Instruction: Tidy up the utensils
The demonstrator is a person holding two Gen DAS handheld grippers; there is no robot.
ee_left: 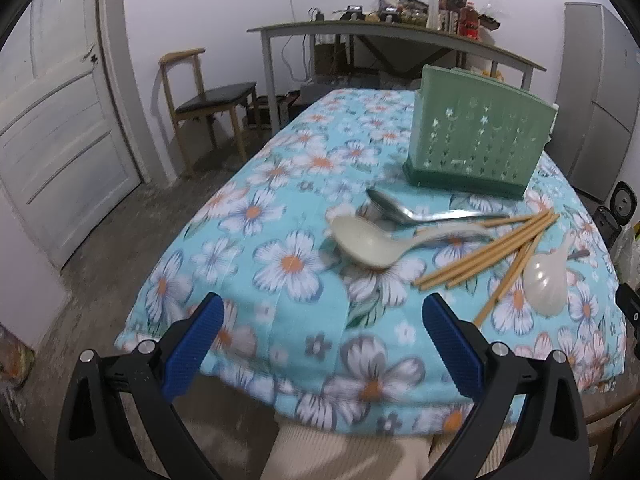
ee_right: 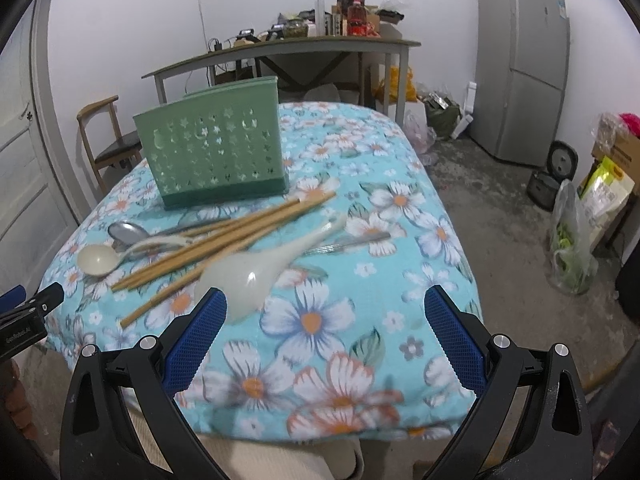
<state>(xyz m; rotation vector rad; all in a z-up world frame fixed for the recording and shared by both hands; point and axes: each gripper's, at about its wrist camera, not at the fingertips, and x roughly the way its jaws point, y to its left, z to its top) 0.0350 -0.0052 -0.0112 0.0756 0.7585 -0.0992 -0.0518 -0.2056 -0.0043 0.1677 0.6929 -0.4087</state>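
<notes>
A green perforated utensil holder (ee_left: 478, 140) (ee_right: 216, 148) stands upright on the flowered tablecloth. In front of it lie a metal spoon (ee_left: 404, 210) (ee_right: 128, 232), a beige ladle spoon (ee_left: 368, 242) (ee_right: 98, 260), several wooden chopsticks (ee_left: 492, 248) (ee_right: 224, 236) and a translucent white spoon (ee_left: 546, 280) (ee_right: 248, 276). A metal fork (ee_right: 348, 243) lies right of the chopsticks. My left gripper (ee_left: 322, 316) hangs open over the table's near edge, short of the beige spoon. My right gripper (ee_right: 324, 312) is open too, its left finger just in front of the white spoon's bowl.
The table (ee_right: 360, 360) ends close to me; a person's beige trouser leg shows below it. A wooden chair (ee_left: 208, 104) and a door (ee_left: 60, 128) stand to the left, a cluttered side table (ee_right: 280, 48) behind, a fridge (ee_right: 520, 64) and bags (ee_right: 572, 248) to the right.
</notes>
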